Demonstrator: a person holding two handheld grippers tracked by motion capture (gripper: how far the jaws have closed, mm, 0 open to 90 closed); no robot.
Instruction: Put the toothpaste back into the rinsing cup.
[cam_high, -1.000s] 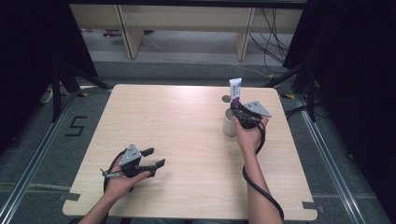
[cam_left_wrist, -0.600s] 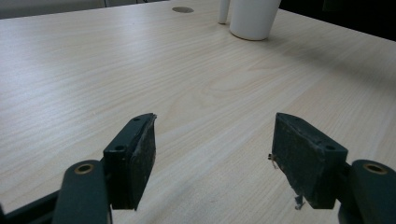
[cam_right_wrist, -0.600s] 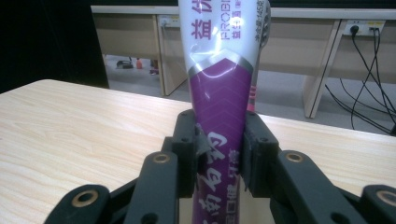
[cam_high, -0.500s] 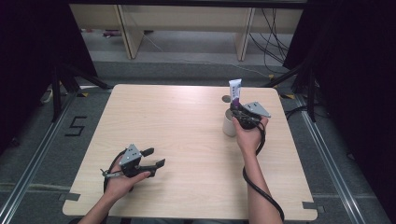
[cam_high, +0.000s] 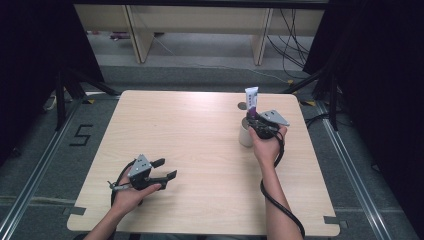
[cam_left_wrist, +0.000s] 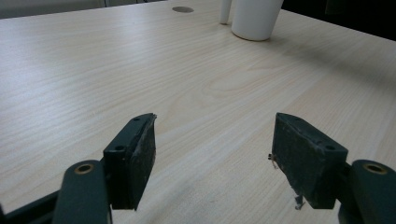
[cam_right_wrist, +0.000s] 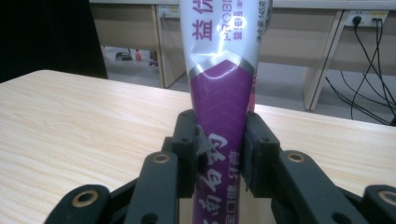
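A purple and white tube (cam_right_wrist: 223, 88) with printed characters stands upright between the black jaws of my right gripper (cam_right_wrist: 219, 154), whose pads press on its lower half. From above, the tube (cam_high: 251, 101) rises over the right gripper (cam_high: 260, 125), right beside a white cup (cam_high: 245, 135) at the table's right side. Whether the tube's foot sits in the cup is hidden by the hand. My left gripper (cam_high: 165, 169) rests low near the front left of the table, its jaws wide apart with nothing between them (cam_left_wrist: 215, 158). The white cup (cam_left_wrist: 256, 17) shows far off ahead of it.
The light wooden table (cam_high: 190, 145) has a small round grommet (cam_high: 242, 106) near its far edge, behind the cup. A cable trails from the right gripper along the forearm. Desk legs and cables stand on the floor beyond the table.
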